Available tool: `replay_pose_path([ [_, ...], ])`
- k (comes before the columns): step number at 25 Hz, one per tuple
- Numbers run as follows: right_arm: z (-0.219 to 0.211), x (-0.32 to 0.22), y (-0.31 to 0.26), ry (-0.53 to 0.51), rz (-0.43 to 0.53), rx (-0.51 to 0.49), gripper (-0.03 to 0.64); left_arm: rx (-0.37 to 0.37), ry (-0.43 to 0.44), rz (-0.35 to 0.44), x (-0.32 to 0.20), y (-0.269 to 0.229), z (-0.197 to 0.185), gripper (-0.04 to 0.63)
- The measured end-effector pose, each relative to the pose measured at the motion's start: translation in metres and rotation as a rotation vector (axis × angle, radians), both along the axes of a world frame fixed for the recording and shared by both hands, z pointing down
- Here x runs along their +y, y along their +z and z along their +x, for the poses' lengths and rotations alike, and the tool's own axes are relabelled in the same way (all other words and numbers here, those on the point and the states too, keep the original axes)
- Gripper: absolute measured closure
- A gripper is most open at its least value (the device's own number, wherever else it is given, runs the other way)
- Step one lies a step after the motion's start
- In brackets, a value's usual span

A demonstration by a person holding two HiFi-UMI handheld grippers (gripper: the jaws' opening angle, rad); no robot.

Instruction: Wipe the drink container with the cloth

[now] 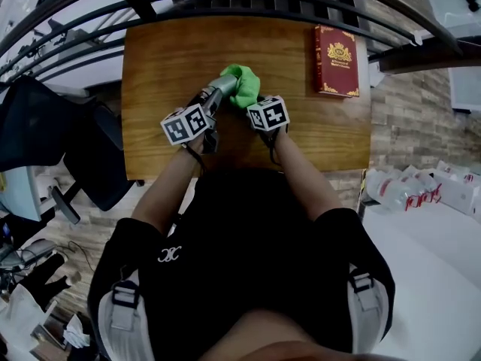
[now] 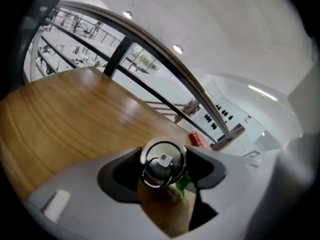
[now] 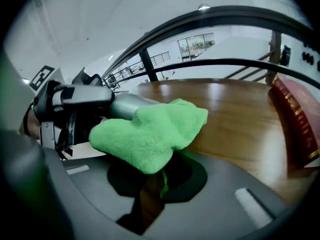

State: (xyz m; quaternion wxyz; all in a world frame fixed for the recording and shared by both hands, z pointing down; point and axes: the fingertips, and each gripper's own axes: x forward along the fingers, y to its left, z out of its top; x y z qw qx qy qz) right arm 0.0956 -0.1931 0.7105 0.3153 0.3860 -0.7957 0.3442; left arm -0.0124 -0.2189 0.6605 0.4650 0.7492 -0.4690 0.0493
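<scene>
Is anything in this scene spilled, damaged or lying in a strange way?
Nothing stands out. The left claw grips the metal bottle, the right claw holds the green cloth against it, and the red book lies flat on the wooden table. No spill shows.

A silver metal drink container (image 1: 219,89) is held off the wooden table (image 1: 165,59), lying roughly level. Its capped end, fitted with a wire ring, is clamped between the jaws of the left gripper (image 2: 162,170). A bright green cloth (image 3: 150,134) is draped over the other end, apparently the base, and is pinched by the right gripper (image 3: 155,178).
</scene>
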Motion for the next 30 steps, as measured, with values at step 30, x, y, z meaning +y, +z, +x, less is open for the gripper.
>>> replay_pose_path([
  [30, 0.119, -0.011, -0.246, 0.33, 0.667, -0.185, 0.568, -0.642, 0.535, 0.359, -0.035, -0.029, 0.094, 0.284],
])
